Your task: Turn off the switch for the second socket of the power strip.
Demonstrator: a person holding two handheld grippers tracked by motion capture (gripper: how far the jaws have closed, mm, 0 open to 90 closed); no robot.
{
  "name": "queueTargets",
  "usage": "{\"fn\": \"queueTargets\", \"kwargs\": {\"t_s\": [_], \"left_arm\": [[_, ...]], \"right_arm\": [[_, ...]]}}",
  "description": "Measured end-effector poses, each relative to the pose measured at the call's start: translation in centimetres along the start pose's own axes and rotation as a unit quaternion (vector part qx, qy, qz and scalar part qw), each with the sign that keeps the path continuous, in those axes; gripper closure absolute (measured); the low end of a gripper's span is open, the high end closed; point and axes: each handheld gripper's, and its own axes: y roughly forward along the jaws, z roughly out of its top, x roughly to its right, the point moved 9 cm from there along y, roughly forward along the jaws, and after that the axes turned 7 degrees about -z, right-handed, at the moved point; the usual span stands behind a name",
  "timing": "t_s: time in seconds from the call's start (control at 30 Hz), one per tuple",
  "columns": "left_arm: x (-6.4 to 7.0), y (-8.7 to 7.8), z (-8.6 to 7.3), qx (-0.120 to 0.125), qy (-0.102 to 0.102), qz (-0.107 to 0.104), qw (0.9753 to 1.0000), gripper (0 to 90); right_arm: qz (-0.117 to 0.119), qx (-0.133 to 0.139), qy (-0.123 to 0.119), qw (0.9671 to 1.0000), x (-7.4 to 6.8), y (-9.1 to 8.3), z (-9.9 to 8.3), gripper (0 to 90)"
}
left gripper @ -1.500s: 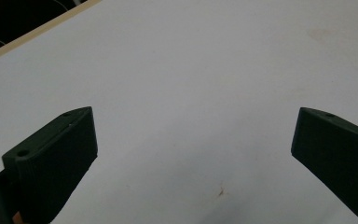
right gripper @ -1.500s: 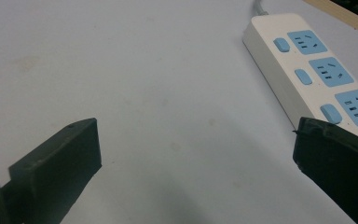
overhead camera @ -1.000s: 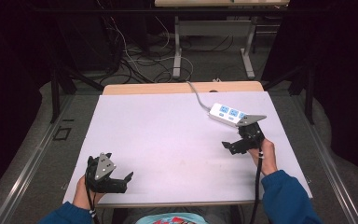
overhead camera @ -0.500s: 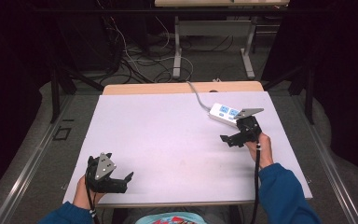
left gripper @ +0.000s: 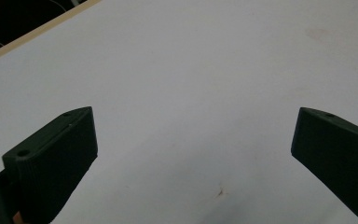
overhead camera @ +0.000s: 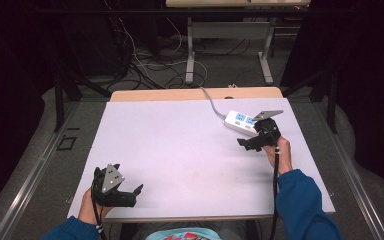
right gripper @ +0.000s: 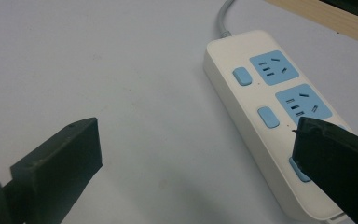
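Observation:
A white power strip (overhead camera: 240, 121) with blue sockets and blue switches lies at the table's far right, its grey cord (overhead camera: 211, 102) running off the back edge. My right gripper (overhead camera: 251, 143) is open just in front of the strip. In the right gripper view the power strip (right gripper: 261, 107) lies ahead, and the right jaw overlaps its near end. My left gripper (overhead camera: 125, 196) is open near the front left edge of the table, with bare tabletop between its jaws in the left gripper view.
The white table top (overhead camera: 180, 145) has a wooden strip (overhead camera: 195, 94) along its back edge. Behind the table are dark floor, cables (overhead camera: 145, 65) and a grey table frame (overhead camera: 227, 47).
My right gripper has moved forward and a little left toward the power strip. The left gripper has stayed where it was.

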Motion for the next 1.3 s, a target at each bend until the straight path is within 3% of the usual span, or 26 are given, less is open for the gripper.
{"fn": "queueTargets", "kwargs": {"t_s": [0.27, 0.4, 0.7, 1.13, 1.3], "left_arm": [[-0.1, 0.0, 0.0, 0.002, 0.0, 0.003, 1.0, 0.1], [0.0, 0.0, 0.0, 0.0, 0.001, 0.001, 1.0, 0.1], [0.0, 0.1, 0.0, 0.0, -0.001, -0.001, 1.0, 0.0], [0.1, 0.1, 0.0, 0.001, 0.0, -0.003, 1.0, 0.1], [0.1, 0.2, 0.0, -0.001, -0.001, -0.004, 1.0, 0.1]], "right_arm": [[-0.002, -0.002, 0.013, 0.9999, 0.7, 0.4, 0.2, 0.9], [-0.004, -0.001, 0.005, 1.0, 0.9, 0.7, 0.4, 0.9], [-0.001, -0.004, 0.013, 0.9999, 1.3, 1.4, 0.8, 0.9], [-0.02, -0.002, 0.008, 0.9998, 2.3, 2.5, 1.0, 1.6], [-0.012, 0.002, 0.026, 0.9996, 2.7, 2.6, 1.3, 1.9]]}}
